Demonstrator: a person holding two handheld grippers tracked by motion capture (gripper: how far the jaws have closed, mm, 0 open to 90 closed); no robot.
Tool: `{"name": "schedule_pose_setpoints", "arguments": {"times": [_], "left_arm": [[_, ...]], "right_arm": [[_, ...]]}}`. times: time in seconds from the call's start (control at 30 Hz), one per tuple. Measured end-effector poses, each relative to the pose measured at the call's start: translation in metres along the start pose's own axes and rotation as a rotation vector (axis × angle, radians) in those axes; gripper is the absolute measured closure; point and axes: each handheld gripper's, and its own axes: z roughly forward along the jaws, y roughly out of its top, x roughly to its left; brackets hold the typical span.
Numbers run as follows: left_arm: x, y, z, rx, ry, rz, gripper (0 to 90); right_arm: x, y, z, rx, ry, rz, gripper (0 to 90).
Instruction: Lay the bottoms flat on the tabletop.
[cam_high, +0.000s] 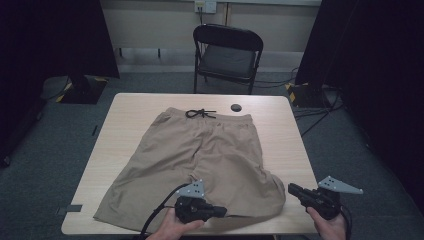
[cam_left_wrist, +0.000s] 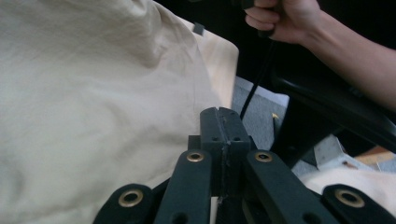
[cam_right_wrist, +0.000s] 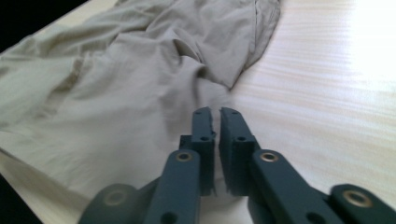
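A pair of tan shorts (cam_high: 200, 160) lies spread flat over the middle of the light wooden surface (cam_high: 290, 150), waistband toward twelve o'clock with its black drawstring (cam_high: 200, 114) tied in a bow at the top edge, and both legs reaching toward six o'clock. A small black round object (cam_high: 236, 107) sits on the bare wood just beside the waistband, at about one o'clock from the drawstring. The left gripper (cam_high: 220, 212) hangs over the near edge of the shorts at six o'clock, held in the person's left hand (cam_high: 172, 227), its jaws pressed together with nothing between them; in the left gripper view the closed jaws sit against a backdrop of pale cloth (cam_left_wrist: 93, 116). The right gripper (cam_high: 295, 190) is at about four o'clock of the shorts, just beside the hem of the right leg, gripped by the right hand (cam_high: 330, 226). Its jaws stand almost together, a thin gap between them and no cloth in it, as the right gripper view shows, with the rumpled fabric (cam_right_wrist: 116, 93) ahead at eleven o'clock. A black folding chair (cam_high: 227, 55) stands beyond the far edge at twelve o'clock.
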Motion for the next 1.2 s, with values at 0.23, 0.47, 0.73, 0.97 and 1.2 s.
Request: {"name": "schedule_pose_setpoints", "arguments": {"times": [0.23,0.47,0.73,0.97,1.2], "left_arm": [[-0.008,-0.017,-0.016,0.044,-0.01,-0.001,90.0],[0.003,-0.034,-0.018,0.073,0.014,-0.05,89.9],[0.002,-0.037,-0.025,0.079,-0.005,-0.049,89.9],[0.001,-0.04,-0.023,0.093,-0.06,-0.054,87.3],[0.011,-0.005,-0.021,0.01,-0.097,-0.046,79.3]], "right_arm": [[0.002,-0.007,0.02,0.064,0.034,-0.016,61.3],[0.01,-0.018,0.04,0.156,0.114,-0.033,75.9],[0.012,-0.024,0.011,0.159,0.093,-0.06,90.0],[0.008,-0.03,0.003,0.15,0.097,-0.057,72.4],[0.0,0.014,0.033,0.058,0.064,-0.044,75.1]]}}
